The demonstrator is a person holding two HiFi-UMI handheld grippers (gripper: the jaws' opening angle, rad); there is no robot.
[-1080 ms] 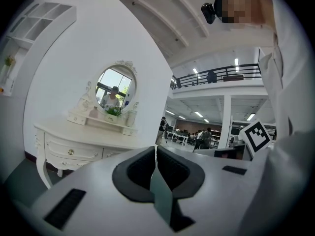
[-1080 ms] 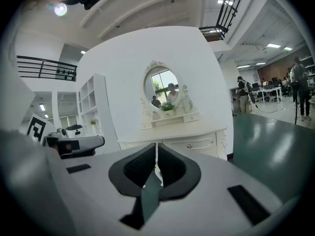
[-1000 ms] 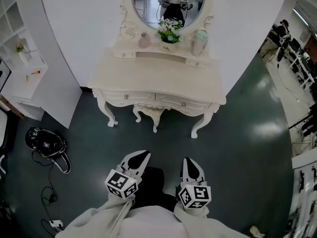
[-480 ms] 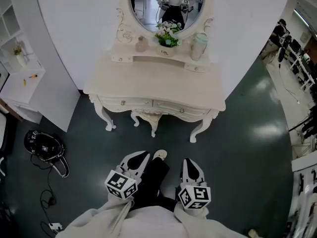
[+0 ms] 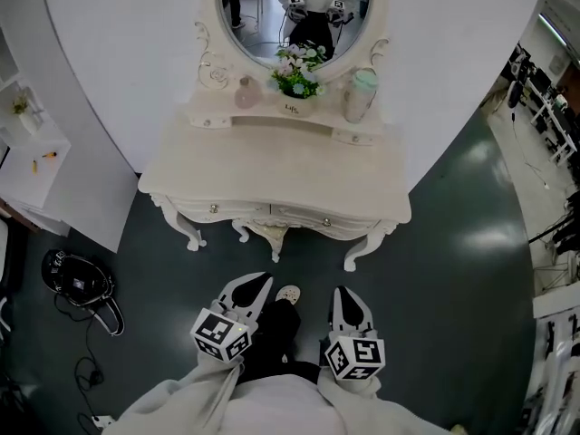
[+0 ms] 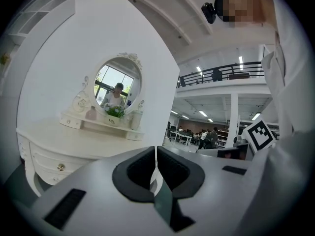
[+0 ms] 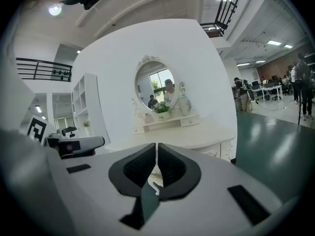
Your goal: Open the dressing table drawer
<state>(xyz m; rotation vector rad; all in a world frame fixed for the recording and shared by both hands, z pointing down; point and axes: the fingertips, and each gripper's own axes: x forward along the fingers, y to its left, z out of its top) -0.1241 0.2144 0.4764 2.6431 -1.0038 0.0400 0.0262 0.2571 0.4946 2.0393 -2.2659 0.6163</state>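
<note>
Currently left gripper (image 5: 256, 287) and right gripper (image 5: 350, 303) both pinched together, empty, apart from dressing table (image 5: 272, 172); drawers (image 5: 306, 217) closed.

- Dressing table (image 5: 272, 166): cream-white, with carved curved legs, stood upright.
- Left drawer (image 5: 237, 210) and right drawer (image 5: 313, 218): side by side under the top, one small knob each, both fully closed.

Mirror (image 5: 263, 7) top cut off at frame edge; stool (image 5: 264, 235) mostly hidden under dressing table (image 5: 272, 170); drawer knobs (image 5: 214, 209) tiny.
</note>
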